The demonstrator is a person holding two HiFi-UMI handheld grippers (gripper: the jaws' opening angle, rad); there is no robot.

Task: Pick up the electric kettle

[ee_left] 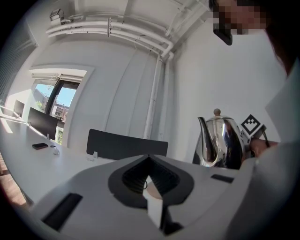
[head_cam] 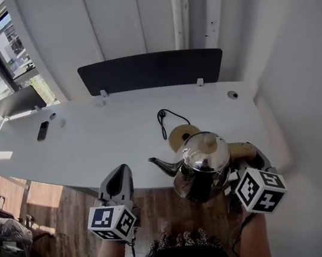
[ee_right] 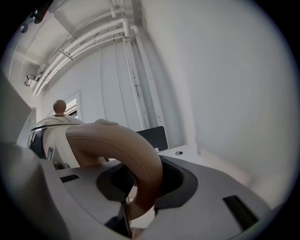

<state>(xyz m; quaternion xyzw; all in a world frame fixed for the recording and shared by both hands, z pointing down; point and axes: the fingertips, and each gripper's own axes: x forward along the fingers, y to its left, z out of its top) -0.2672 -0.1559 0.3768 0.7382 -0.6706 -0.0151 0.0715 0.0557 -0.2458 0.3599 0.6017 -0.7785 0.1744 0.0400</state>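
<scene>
A shiny steel electric kettle with a tan knob and a tan curved handle hangs in the air over the white table's front edge. My right gripper is shut on that handle; in the right gripper view the handle fills the space between the jaws. The kettle's round tan base stays on the table just behind it, with a black cord. To the left of the spout, my left gripper has its jaws together and holds nothing. In the left gripper view the kettle shows at the right.
The long white table carries a black divider panel along its far edge, a dark phone and a monitor at the left. White walls and pipes rise behind. Wooden floor lies below the front edge.
</scene>
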